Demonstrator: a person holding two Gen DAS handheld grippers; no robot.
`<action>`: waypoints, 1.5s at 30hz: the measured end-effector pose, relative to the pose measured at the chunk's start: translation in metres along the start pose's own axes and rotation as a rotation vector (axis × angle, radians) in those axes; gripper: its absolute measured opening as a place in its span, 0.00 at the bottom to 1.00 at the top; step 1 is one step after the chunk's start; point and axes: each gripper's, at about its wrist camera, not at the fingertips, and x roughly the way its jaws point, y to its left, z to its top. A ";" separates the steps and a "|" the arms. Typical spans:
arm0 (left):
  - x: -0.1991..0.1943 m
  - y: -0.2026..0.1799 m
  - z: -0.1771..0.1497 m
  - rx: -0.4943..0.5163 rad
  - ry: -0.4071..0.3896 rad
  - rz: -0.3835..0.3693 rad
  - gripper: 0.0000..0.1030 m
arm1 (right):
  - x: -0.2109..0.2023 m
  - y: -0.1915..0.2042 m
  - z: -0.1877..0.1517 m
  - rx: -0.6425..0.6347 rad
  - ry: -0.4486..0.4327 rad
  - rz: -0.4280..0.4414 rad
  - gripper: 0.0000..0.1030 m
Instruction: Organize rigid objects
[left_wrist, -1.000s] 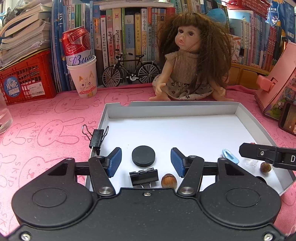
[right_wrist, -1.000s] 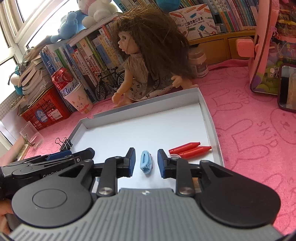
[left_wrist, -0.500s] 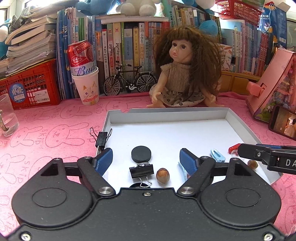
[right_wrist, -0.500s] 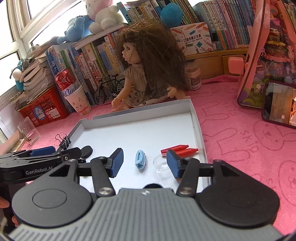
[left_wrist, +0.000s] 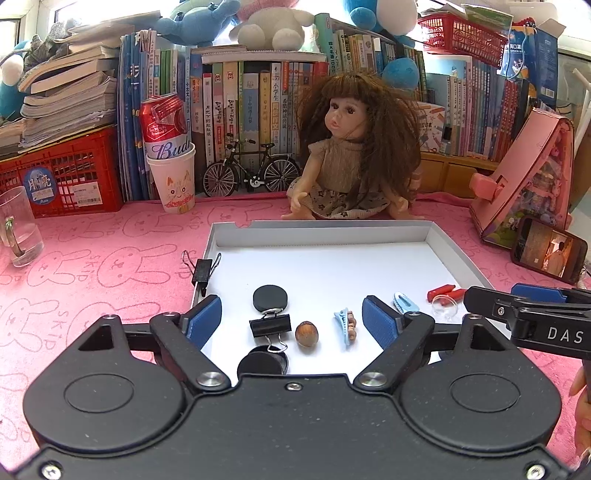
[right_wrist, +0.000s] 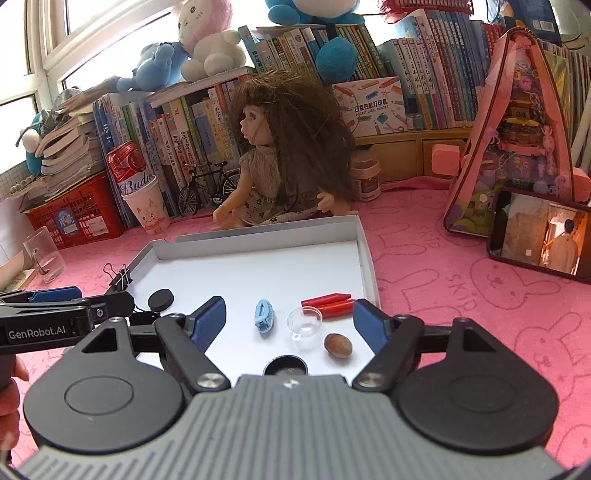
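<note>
Left claw and right claw just spread, empty, low centre, white tray on pink desk, bookshelves behind, binder clip only in left view.

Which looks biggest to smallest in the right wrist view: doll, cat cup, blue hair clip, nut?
1. doll, by far the largest.
2. cat cup.
3. blue hair clip.
4. nut.
The clip and nut lie much nearer the camera than the doll and cup, so their apparent size is inflated; the order holds anyway.

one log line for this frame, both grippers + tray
left gripper: jaws just opened, empty | right gripper: jaws just opened, empty | white tray: binder clip, hazelnut, blue hair clip loose inside
</note>
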 end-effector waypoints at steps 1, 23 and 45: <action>-0.002 0.000 -0.001 -0.002 0.002 0.001 0.80 | -0.003 0.000 0.000 -0.004 -0.005 -0.004 0.85; -0.039 0.002 -0.052 -0.032 0.002 -0.019 0.81 | -0.033 0.007 -0.045 -0.102 -0.022 -0.101 0.93; -0.020 -0.006 -0.097 0.010 0.047 0.059 0.84 | -0.017 0.014 -0.077 -0.121 0.112 -0.183 1.00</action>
